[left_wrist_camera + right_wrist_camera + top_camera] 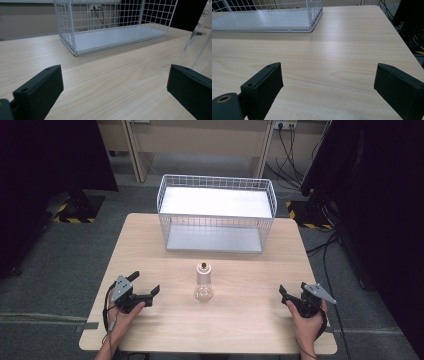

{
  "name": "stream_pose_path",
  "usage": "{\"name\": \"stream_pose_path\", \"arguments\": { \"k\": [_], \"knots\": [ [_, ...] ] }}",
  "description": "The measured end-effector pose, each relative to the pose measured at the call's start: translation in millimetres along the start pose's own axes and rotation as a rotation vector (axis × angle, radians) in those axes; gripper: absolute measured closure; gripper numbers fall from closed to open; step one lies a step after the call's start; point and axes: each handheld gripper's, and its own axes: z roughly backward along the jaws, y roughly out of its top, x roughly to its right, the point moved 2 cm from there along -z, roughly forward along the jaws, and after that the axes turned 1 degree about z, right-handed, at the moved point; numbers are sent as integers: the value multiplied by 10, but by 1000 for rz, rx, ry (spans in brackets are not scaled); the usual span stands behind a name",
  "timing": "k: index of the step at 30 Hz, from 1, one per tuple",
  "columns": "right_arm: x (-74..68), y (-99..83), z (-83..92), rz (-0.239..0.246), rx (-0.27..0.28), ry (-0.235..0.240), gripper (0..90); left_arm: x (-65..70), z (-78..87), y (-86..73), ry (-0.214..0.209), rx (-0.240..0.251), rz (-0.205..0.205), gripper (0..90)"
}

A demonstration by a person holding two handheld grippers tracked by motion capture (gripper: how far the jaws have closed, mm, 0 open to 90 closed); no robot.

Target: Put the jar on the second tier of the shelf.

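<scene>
Two hands are resting at the near edge of a wooden table, the left gripper and right gripper both standing wide open and holding nothing. Between them, well apart from each, a glass bottle is standing upright before a white wire basket.

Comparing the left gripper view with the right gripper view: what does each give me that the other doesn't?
Left gripper view: the clear glass bottle at its right edge, and a wall socket with cables behind the wire basket.
Right gripper view: the table's corner and edge, with cables on the floor beyond.
Both: the basket's white floor, the wooden tabletop, and that hand-held gripper's own jaws standing wide apart, with nothing between them.
</scene>
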Motion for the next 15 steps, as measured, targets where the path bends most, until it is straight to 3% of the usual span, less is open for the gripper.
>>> {"name": "stream_pose_path", "arguments": {
  "k": [7, 15],
  "knots": [
    [-2, -1, 3, 1, 1, 5, 85, 30, 1, 3, -11, 8, -15, 12],
    [13, -1, 5, -16, 3, 2, 85, 153, 1, 84, -81, 41, -19, 32]
  ]
}}
